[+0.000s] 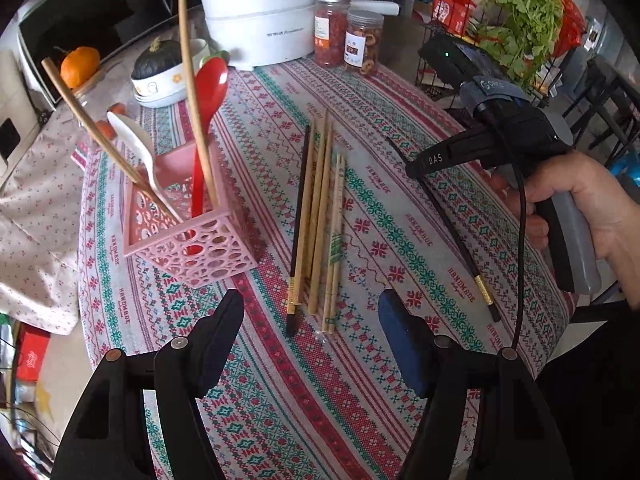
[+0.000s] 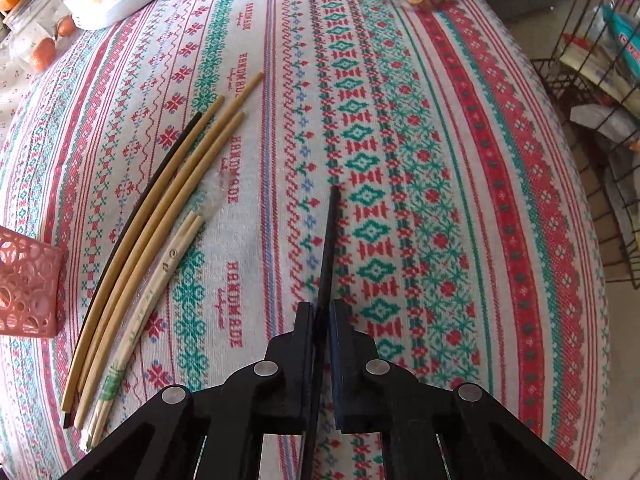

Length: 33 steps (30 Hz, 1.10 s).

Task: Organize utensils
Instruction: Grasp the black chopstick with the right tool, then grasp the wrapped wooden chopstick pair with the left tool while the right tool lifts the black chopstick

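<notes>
A pink perforated holder [image 1: 188,232] stands on the patterned tablecloth and holds a red spoon [image 1: 208,92], a white spoon [image 1: 132,136] and two wooden chopsticks [image 1: 192,92]. A row of chopsticks [image 1: 320,216], one black, several wooden, a wrapped pair, lies beside it; it also shows in the right wrist view [image 2: 152,240]. My right gripper [image 2: 322,312] is shut on a black chopstick [image 2: 329,248] with a gold band [image 1: 482,290], held above the cloth. My left gripper [image 1: 310,312] is open and empty, just in front of the row.
A white pot [image 1: 260,20], two snack jars [image 1: 348,36], a bowl with a dark squash [image 1: 160,68] and an orange [image 1: 80,64] stand at the back. A wire rack with greens [image 1: 512,20] stands off the table's right edge. The holder's corner [image 2: 28,284] shows at left.
</notes>
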{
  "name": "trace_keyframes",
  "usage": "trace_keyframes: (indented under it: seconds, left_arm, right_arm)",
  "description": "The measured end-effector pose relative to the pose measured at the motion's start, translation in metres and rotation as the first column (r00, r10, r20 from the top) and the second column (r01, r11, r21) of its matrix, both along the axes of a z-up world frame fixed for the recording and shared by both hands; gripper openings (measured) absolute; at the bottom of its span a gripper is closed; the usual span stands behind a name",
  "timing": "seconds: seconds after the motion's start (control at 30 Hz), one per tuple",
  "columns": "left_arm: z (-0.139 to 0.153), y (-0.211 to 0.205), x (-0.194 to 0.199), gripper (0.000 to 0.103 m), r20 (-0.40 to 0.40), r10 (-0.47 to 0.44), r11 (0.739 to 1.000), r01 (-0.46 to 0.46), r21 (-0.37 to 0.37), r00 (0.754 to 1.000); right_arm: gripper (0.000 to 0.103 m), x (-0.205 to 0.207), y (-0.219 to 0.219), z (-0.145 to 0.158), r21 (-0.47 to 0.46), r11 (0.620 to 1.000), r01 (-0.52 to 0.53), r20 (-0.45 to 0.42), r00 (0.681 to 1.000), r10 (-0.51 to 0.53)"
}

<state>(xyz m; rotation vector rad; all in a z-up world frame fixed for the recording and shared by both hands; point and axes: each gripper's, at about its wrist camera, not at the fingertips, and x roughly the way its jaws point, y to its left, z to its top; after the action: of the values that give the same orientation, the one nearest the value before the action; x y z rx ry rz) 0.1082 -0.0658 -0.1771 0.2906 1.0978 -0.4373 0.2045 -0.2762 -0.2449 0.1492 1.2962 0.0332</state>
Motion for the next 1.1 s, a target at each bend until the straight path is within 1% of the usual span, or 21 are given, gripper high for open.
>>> trace_keyframes:
  seconds: [0.07,0.1,0.13,0.17,0.23,0.27,0.3,0.33,0.37,0.47,0.5,0.53,0.7,0.8,0.97,1.1]
  left_arm:
    - [-0.003,-0.018,-0.001,0.070,-0.008,-0.040,0.999,0.040,0.009,0.999]
    - [-0.004,-0.027,0.001,0.066,-0.015,-0.058,0.998,0.059,0.014,0.998]
    - [-0.007,-0.036,0.004,0.059,-0.023,-0.071,0.997,0.071,0.021,0.997]
    - [-0.010,-0.045,0.008,0.056,-0.035,-0.076,0.997,0.077,0.028,0.996]
    - [-0.017,-0.059,0.022,0.043,-0.075,-0.074,0.997,0.076,0.022,0.994]
    - [-0.021,-0.066,0.030,0.040,-0.097,-0.070,0.997,0.071,0.011,0.993]
    - [-0.025,-0.072,0.039,0.034,-0.116,-0.063,0.998,0.063,0.002,0.991]
    - [-0.029,-0.076,0.048,0.031,-0.132,-0.052,0.999,0.052,-0.006,0.990]
    - [-0.034,-0.081,0.058,0.031,-0.142,-0.037,0.999,0.035,-0.012,0.989]
    - [-0.045,-0.089,0.082,0.026,-0.151,0.017,1.000,-0.019,-0.008,0.988]
    - [-0.049,-0.090,0.089,0.022,-0.162,0.033,0.999,-0.035,-0.012,0.986]
    - [-0.052,-0.091,0.095,0.020,-0.170,0.045,0.999,-0.048,-0.013,0.984]
    - [-0.063,-0.096,0.117,0.018,-0.163,0.084,0.996,-0.079,0.036,0.983]
    - [-0.070,-0.096,0.126,0.018,-0.173,0.106,0.993,-0.096,0.066,0.979]
    - [-0.082,-0.095,0.137,0.018,-0.210,0.122,0.991,-0.108,0.075,0.970]
    - [-0.083,-0.095,0.140,0.019,-0.224,0.111,0.992,-0.094,0.088,0.968]
  right_arm:
    - [0.005,-0.007,-0.014,0.004,0.017,1.000,0.013,0.009,1.000,-0.014]
    - [0.005,-0.011,-0.021,0.007,0.028,0.999,0.020,0.014,1.000,-0.020]
    - [0.005,-0.015,-0.029,0.009,0.037,0.999,0.026,0.019,0.999,-0.027]
    - [0.005,-0.018,-0.036,0.012,0.044,0.998,0.033,0.023,0.999,-0.034]
    - [0.005,-0.026,-0.047,0.017,0.060,0.997,0.044,0.028,0.999,-0.046]
    - [0.005,-0.030,-0.053,0.019,0.070,0.996,0.048,0.031,0.998,-0.050]
    - [0.005,-0.035,-0.056,0.023,0.078,0.996,0.051,0.036,0.998,-0.053]
    - [0.005,-0.038,-0.061,0.025,0.085,0.995,0.052,0.041,0.998,-0.056]
    - [0.005,-0.041,-0.064,0.028,0.093,0.994,0.054,0.047,0.997,-0.058]
    - [0.005,-0.048,-0.069,0.035,0.114,0.992,0.049,0.062,0.997,-0.056]
    - [0.005,-0.050,-0.071,0.038,0.118,0.992,0.045,0.067,0.996,-0.053]
    - [0.005,-0.051,-0.072,0.040,0.122,0.992,0.041,0.070,0.996,-0.050]
    - [0.005,-0.054,-0.068,0.044,0.144,0.989,0.026,0.081,0.996,-0.037]
    - [0.005,-0.054,-0.068,0.045,0.151,0.988,0.021,0.084,0.996,-0.034]
    - [0.005,-0.053,-0.067,0.044,0.157,0.987,0.025,0.080,0.996,-0.038]
    - [0.005,-0.052,-0.065,0.043,0.149,0.989,0.026,0.076,0.996,-0.038]
